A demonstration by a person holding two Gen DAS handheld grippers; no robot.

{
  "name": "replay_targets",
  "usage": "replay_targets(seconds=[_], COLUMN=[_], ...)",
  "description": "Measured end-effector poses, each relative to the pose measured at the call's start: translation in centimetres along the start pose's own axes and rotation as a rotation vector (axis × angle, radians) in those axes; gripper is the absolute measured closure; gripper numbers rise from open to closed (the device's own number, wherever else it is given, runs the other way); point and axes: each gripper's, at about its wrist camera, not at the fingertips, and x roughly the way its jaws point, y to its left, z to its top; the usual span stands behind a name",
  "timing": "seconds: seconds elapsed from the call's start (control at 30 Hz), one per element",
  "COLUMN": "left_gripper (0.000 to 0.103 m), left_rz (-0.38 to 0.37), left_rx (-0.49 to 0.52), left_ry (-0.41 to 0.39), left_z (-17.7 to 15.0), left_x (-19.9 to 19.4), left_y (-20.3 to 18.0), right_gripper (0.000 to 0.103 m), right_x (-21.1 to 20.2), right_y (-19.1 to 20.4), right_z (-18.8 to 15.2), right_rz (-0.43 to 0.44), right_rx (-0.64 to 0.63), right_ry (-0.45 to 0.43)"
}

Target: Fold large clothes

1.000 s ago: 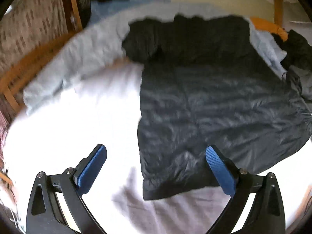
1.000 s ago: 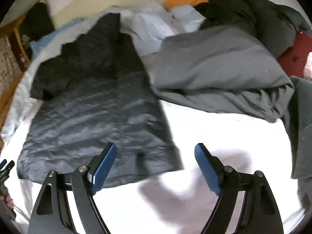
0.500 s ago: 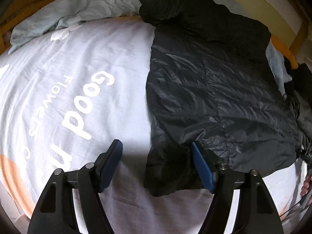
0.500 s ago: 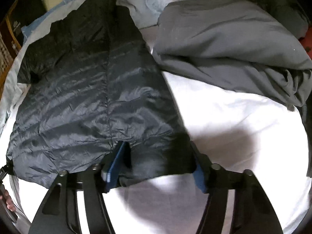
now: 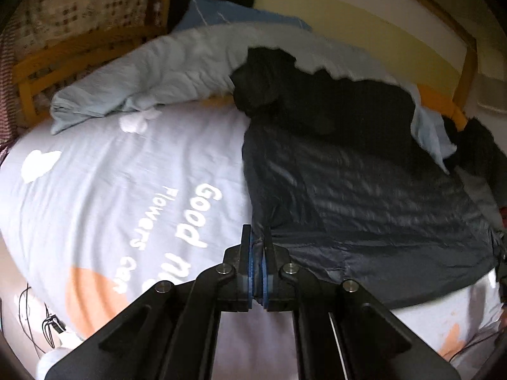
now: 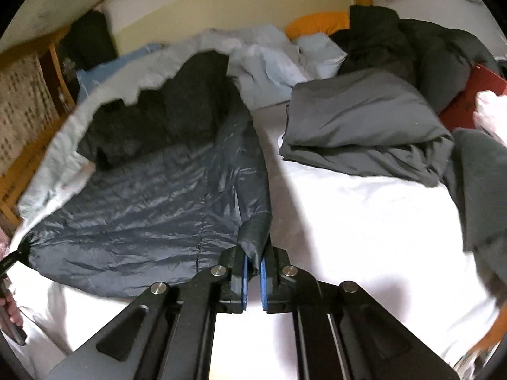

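While both tools are clamped tight, a corner of the hem of the dark puffer jacket (image 5: pixel 364 196) is pinched in each. At the left gripper (image 5: pixel 258 247) the blue pads are pressed together on the hem's left corner; at the right gripper (image 6: pixel 253 261) a bunched fold of the right corner is held between nearly closed pads. From either pair of tongs the jacket is spread away toward twelve o'clock, its long axis running from the held hem up to the black hood end (image 6: pixel 164 117) near the headboard (image 5: pixel 358 9). It is laid on the printed bed sheet (image 5: pixel 111 190), with the hem edge stretched between the two grips. A pale blue blanket (image 5: pixel 164 72) is bunched at eleven o'clock and a grey duvet (image 6: pixel 364 126) at one o'clock, possibly touching the jacket, though blur leaves that uncertain. Neither hand is judged nearer; a fold toward twelve would be carried by both together.
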Motion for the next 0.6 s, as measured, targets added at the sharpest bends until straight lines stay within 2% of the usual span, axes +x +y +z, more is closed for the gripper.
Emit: replay_targets(seconds=[0.17, 0.3, 0.4, 0.5, 0.53, 0.6], left_gripper=[0.1, 0.1, 0.1, 0.1, 0.099, 0.099], left_rz=[0.008, 0.015, 0.021, 0.063, 0.095, 0.135], left_rx=[-0.01, 0.01, 0.044, 0.09, 0.124, 0.164], left_ry=[-0.019, -0.051, -0.093, -0.172, -0.18, -0.143], left_z=[0.8, 1.3, 2.5, 4.9, 5.7, 7.4], left_x=[-1.7, -3.1, -3.8, -1.5, 0.2, 4.3], left_y=[0.1, -0.1, -0.4, -1.1, -1.7, -2.6], right_gripper=[0.097, 0.097, 0.097, 0.097, 0.097, 0.097], right_x=[-2.6, -3.7, -4.3, -2.1, -0.4, 3.6], right_y=[-0.5, 0.6, 1.5, 1.8, 1.8, 2.3], right_z=[-1.3, -1.1, 0.6, 3.6, 5.2, 8.2], right_rz=[0.022, 0.021, 0.002, -0.037, -0.034, -0.036], right_rx=[0.078, 0.074, 0.028, -0.023, -0.041, -0.069], right_ry=[0.021, 0.006, -0.029, -0.042, -0.038, 0.004])
